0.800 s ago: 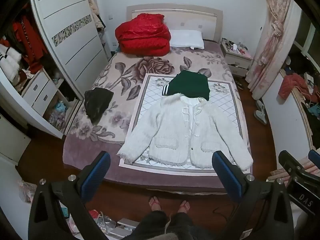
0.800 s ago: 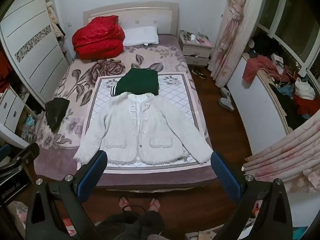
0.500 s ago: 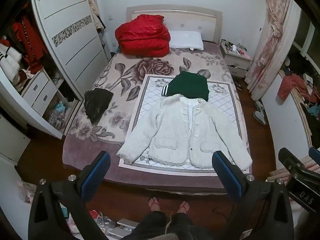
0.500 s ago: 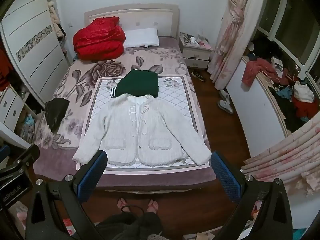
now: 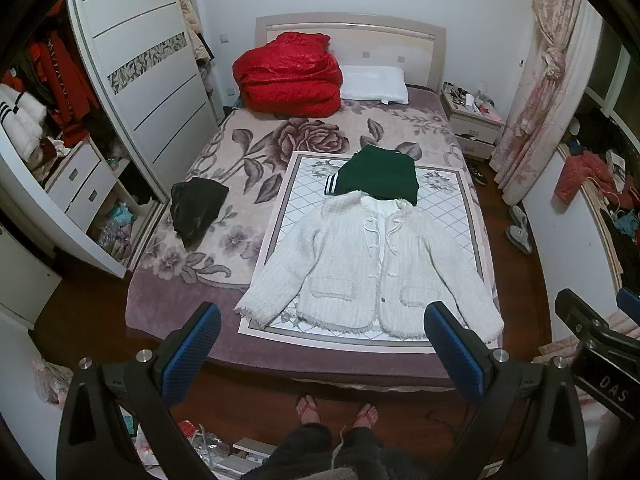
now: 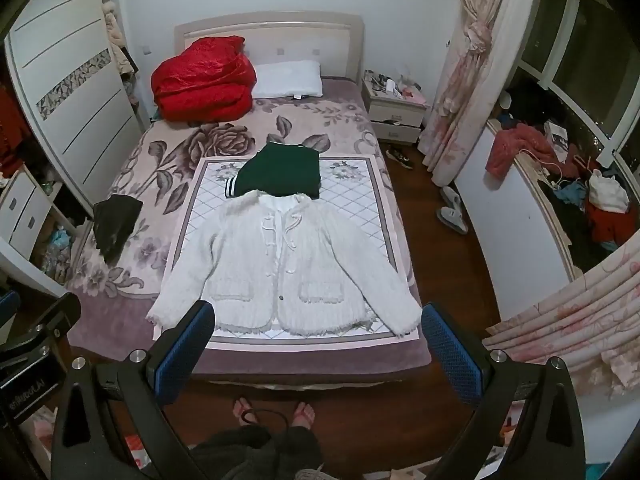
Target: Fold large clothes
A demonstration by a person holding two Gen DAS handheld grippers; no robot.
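A white fuzzy jacket [image 5: 372, 268] [image 6: 280, 268] lies spread flat, front up, sleeves out, on a white patterned mat [image 5: 448, 208] [image 6: 352, 200] at the foot of the bed. Behind its collar sits a folded dark green garment [image 5: 378, 176] [image 6: 282, 172]. My left gripper [image 5: 320, 340] hangs open high above the bed's foot edge, nothing between its blue pads. My right gripper [image 6: 318, 340] is likewise open and empty, well short of the jacket. The right gripper's body shows at the right edge of the left wrist view.
A black garment [image 5: 198, 208] lies on the bed's left side. A red quilt [image 5: 288, 76] and white pillow [image 5: 374, 84] sit at the headboard. A wardrobe [image 5: 148, 80] stands left, a nightstand [image 5: 474, 120] and curtain [image 5: 540, 92] right. The person's feet [image 5: 336, 408] stand on the wooden floor.
Both views have shifted slightly, with the bed and jacket sitting a little higher in frame. The jacket and other clothes have not moved; both grippers stay open.
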